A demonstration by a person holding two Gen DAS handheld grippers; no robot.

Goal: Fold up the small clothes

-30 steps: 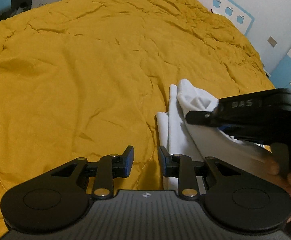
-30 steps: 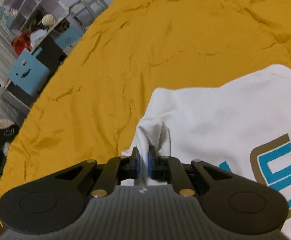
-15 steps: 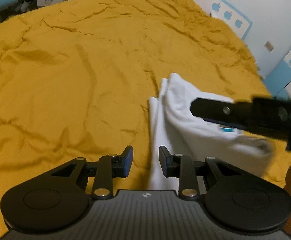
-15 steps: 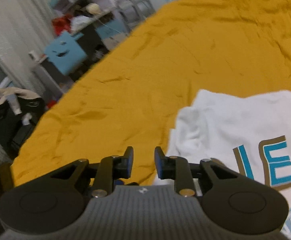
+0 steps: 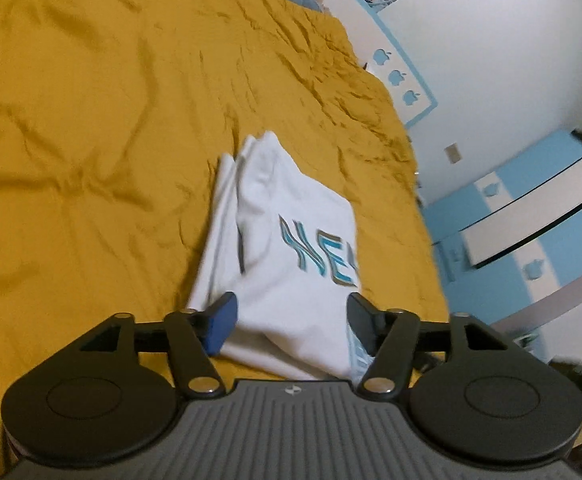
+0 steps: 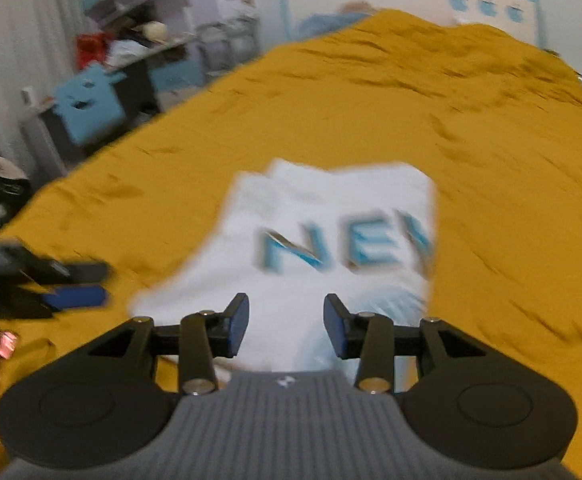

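Observation:
A small white T-shirt [image 5: 283, 248] with blue letters lies folded into a rectangle on the mustard-yellow bedspread [image 5: 91, 128]. My left gripper [image 5: 289, 322] is open and empty, its jaws wide apart above the shirt's near edge. In the right wrist view the same shirt [image 6: 323, 236] lies ahead, blurred by motion. My right gripper [image 6: 285, 330] is open and empty above the shirt's near end. The left gripper [image 6: 71, 284] also shows at the left edge of the right wrist view, beside the shirt.
The bedspread [image 6: 471, 120] fills both views. A white wall with blue apple stickers [image 5: 399, 76] runs along the bed's far side. Blue and white cabinets [image 5: 531, 216] stand to the right. Cluttered shelves and a blue box [image 6: 87, 104] stand beyond the bed's left side.
My right gripper has let go of the shirt fold, opened and pulled back. My left gripper has opened wider and swung over the shirt. The shirt now lies flat with its letters facing up.

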